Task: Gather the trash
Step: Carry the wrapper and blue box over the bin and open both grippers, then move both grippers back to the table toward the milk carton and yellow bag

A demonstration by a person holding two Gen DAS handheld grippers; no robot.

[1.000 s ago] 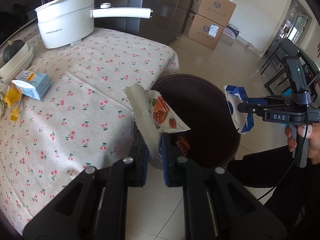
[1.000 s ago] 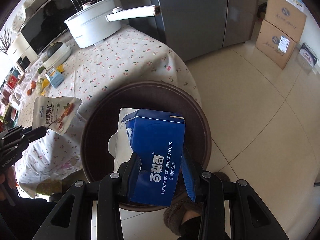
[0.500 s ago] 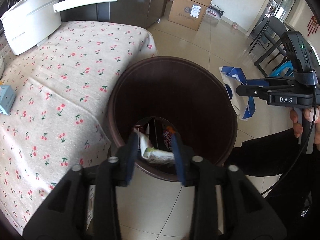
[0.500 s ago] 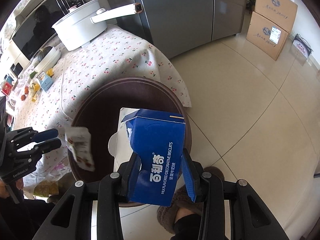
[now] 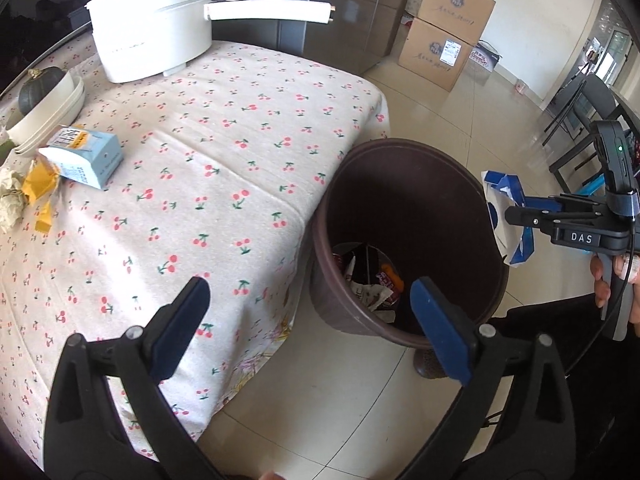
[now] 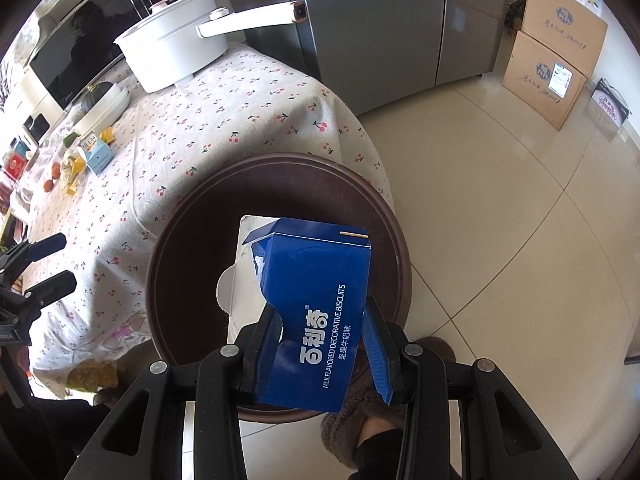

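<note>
A dark brown trash bin [image 5: 484, 200] stands on the floor beside the table; wrappers [image 5: 372, 280] lie at its bottom. My left gripper [image 5: 312, 320] is open and empty, at the table's corner next to the bin. My right gripper [image 6: 322, 332] is shut on an opened blue biscuit box [image 6: 320, 304] and holds it above the bin's mouth [image 6: 192, 216]. The right gripper with the box [image 5: 508, 216] also shows at the right of the left wrist view. On the table lie a light blue carton [image 5: 86, 156], yellow wrappers [image 5: 38, 188] and crumpled paper [image 5: 10, 200].
The table has a cherry-print cloth [image 5: 208, 152]. A white electric pot [image 5: 156, 36] with a long handle stands at its far side, a bowl with a dark squash [image 5: 40, 92] at the left. Cardboard boxes [image 5: 444, 36] and a grey fridge [image 6: 384, 20] stand behind. Dark chairs [image 5: 580, 120] stand at right.
My left gripper opened and let the snack wrapper fall into the bin, then drew back toward the table. The right gripper still holds the blue box over the bin.
</note>
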